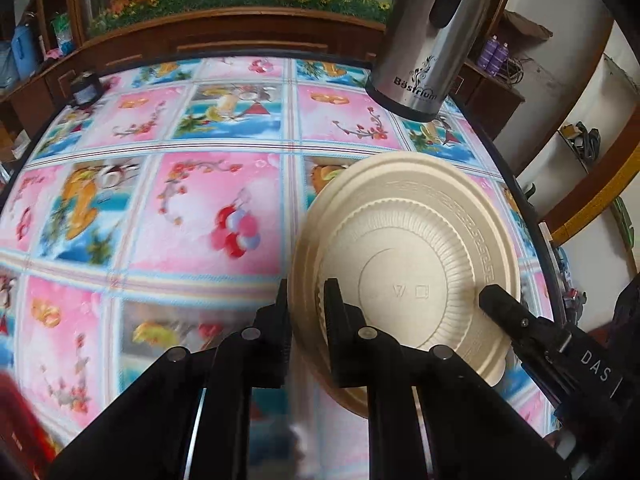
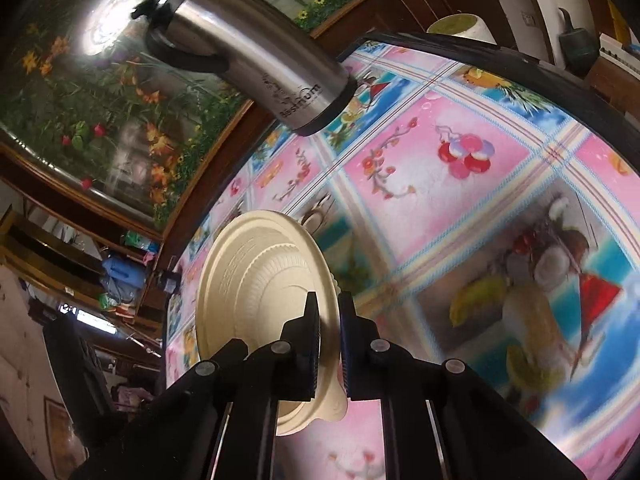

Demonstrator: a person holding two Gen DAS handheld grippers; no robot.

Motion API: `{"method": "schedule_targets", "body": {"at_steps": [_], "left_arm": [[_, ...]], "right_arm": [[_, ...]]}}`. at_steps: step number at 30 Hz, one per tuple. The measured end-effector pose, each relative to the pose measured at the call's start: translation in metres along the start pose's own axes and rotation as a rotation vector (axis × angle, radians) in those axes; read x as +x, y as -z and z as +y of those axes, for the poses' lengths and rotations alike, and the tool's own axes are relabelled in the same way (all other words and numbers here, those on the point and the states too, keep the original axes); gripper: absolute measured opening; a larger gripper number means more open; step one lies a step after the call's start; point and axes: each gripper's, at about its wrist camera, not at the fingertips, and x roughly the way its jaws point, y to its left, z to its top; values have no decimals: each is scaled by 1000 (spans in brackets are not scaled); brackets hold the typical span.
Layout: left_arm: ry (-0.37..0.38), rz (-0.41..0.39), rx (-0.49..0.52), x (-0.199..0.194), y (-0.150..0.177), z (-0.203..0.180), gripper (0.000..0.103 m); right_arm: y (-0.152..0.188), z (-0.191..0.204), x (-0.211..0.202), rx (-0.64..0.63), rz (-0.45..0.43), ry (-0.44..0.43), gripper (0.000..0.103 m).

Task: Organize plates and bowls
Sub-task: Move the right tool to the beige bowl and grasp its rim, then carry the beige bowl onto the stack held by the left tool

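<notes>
**tablewatcher:** So how far had you got with the plates and bowls at that point?

**me:** Honestly, barely started, going by what I could see. I had one cream plate [image 1: 416,256] and that was it. My left gripper [image 1: 306,312] was clamped shut on its rim on one side, and my right gripper [image 2: 328,320] was pinched shut on the rim on the other side. The plate sat tilted between the two of them, over the table [image 1: 168,208] near its right edge, nearer my end than the far one. I couldn't tell if its low edge was touching the cloth or hanging just clear.

**tablewatcher:** Was it one plate, or a stack? And did you count any bowls?

**me:** I counted one for sure. The rim looked doubled in the left view, so it might've been two nested, but I couldn't say. There were zero bowls in view and no pile to put anything on. Apart from that there was one steel thermos [image 1: 432,40] standing by the far right corner, well apart from the plate. So pretty much all the sorting was left, I reckoned.
</notes>
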Motion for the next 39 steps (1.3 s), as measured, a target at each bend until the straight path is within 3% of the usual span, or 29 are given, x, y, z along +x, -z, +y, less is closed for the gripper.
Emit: {"method": "schedule_targets", "body": {"at_steps": [10, 15, 19, 25, 30, 39], "left_arm": [[-40, -140, -24, -109, 69, 59, 13], [-101, -219, -72, -169, 98, 119, 14], [-156, -238, -122, -207, 123, 178, 15], [-223, -184, -206, -223, 159, 254, 16], [-265, -155, -244, -221, 178, 287, 17], [-266, -101, -289, -210, 198, 317, 17]], "right_arm": [[73, 48, -60, -111, 17, -81, 9], [121, 102, -79, -215, 52, -151, 9], [163, 153, -80, -297, 104, -222, 8], [240, 226, -52, -436, 234, -277, 8], [293, 258, -29, -519, 312, -268, 8], [333, 276, -3, -606, 365, -210, 9]]}}
